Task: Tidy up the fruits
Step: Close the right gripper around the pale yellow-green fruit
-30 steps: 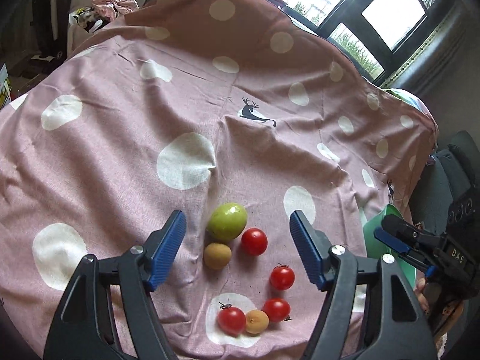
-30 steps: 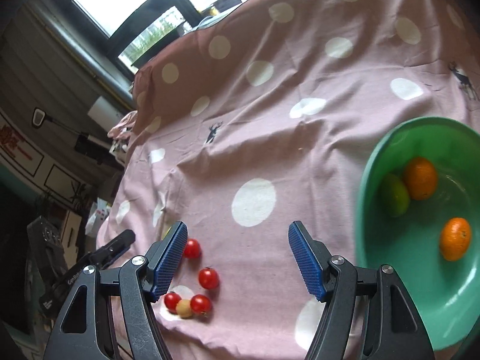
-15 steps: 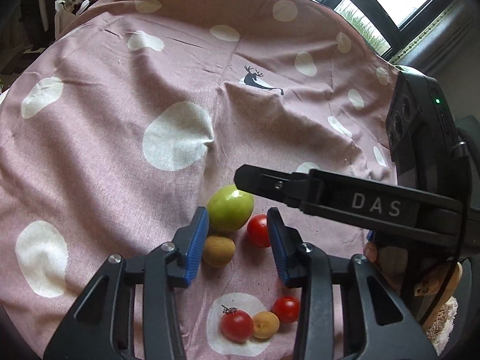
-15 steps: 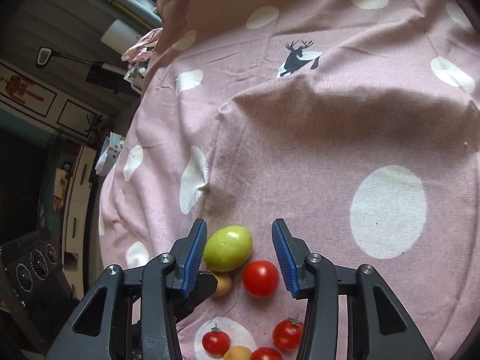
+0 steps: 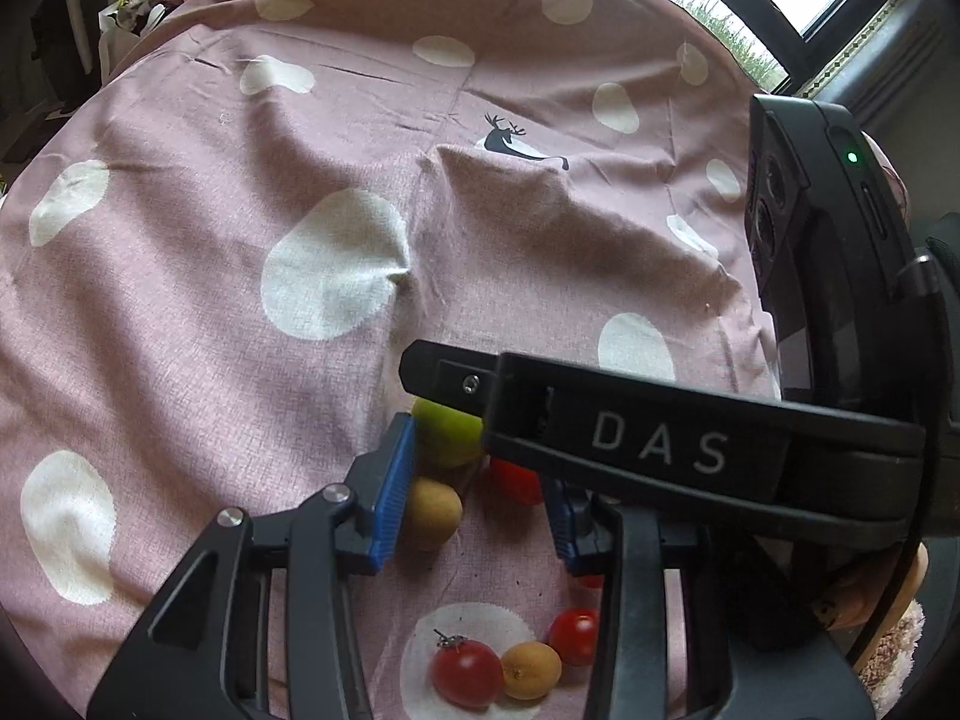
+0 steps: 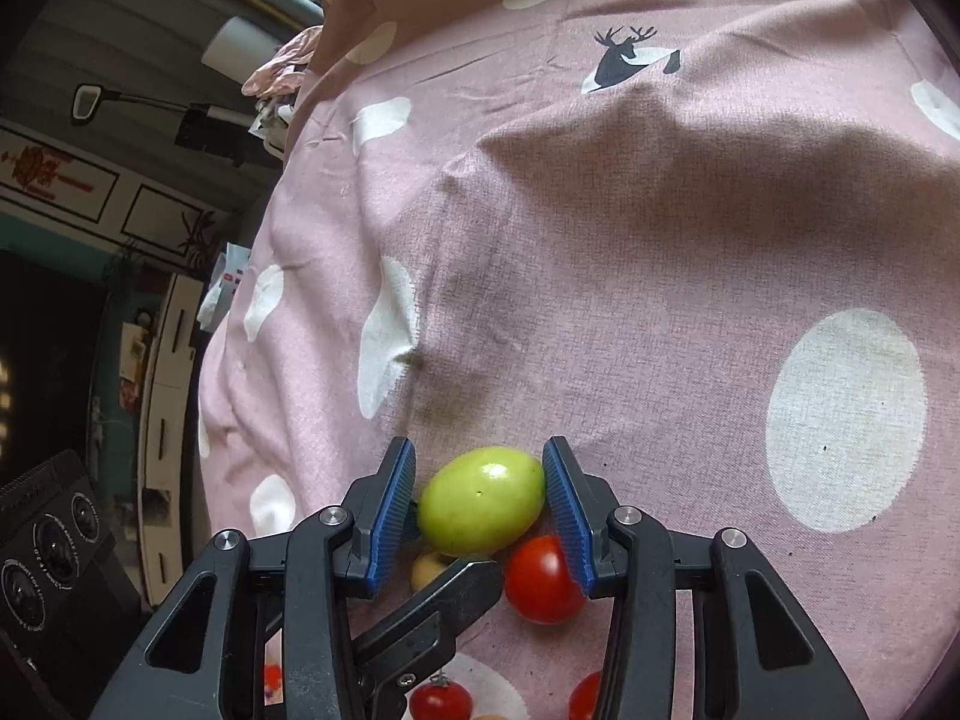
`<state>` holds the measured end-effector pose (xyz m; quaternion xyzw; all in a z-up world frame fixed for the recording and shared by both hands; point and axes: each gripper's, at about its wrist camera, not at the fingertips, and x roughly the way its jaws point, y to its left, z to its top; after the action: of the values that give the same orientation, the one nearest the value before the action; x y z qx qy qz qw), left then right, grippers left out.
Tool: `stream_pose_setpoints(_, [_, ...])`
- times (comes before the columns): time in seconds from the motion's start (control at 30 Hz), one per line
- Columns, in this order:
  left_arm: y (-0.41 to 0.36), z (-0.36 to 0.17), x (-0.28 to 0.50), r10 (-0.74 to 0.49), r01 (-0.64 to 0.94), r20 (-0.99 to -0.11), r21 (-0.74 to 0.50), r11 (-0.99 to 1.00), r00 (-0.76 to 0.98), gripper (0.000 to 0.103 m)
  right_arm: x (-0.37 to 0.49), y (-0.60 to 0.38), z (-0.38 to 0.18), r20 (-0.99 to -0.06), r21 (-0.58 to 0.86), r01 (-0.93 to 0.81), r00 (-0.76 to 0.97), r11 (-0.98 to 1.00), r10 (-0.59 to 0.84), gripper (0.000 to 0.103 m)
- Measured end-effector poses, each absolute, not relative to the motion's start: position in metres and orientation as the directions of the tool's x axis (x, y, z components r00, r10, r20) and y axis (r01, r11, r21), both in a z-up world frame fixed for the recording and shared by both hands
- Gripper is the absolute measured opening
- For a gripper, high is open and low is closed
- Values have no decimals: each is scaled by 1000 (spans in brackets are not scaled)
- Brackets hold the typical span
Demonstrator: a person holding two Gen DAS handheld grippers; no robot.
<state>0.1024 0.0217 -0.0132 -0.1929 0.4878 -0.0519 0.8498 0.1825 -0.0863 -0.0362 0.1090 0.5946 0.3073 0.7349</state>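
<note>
Right wrist view: green fruit clamped between right gripper pads, above red tomato.

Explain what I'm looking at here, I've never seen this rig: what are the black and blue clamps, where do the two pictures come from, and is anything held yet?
There is no robot. A person holds a two-finger clamp in each hand, and each clamp has a camera that looks along its fingers. One picture is from the left gripper, the other from the right gripper.

Fruit lies on a pink spotted cloth.

Both sets of jaws have just been closing. The right gripper's blue pads are shut on the green fruit; the arm marked DAS across the left view is that same gripper.

The left gripper's pads stand on either side of a small brown fruit and a red tomato; I cannot tell whether they press.

Nearer the camera lie two more tomatoes and a small orange fruit.
</note>
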Motion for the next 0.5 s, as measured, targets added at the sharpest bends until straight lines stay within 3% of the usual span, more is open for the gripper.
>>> stream_pose_setpoints(0.1, [21,-13,102,-273,-98,-807,-376,922,523,38,181,-88,-36,-813,510,-315,128,800,568,42])
stream_pose_setpoints(0.5, [15,-2,95,-265,-77,-786,-367,927,558,39,168,-95,-21,-799,500,-311,194,808,569,42])
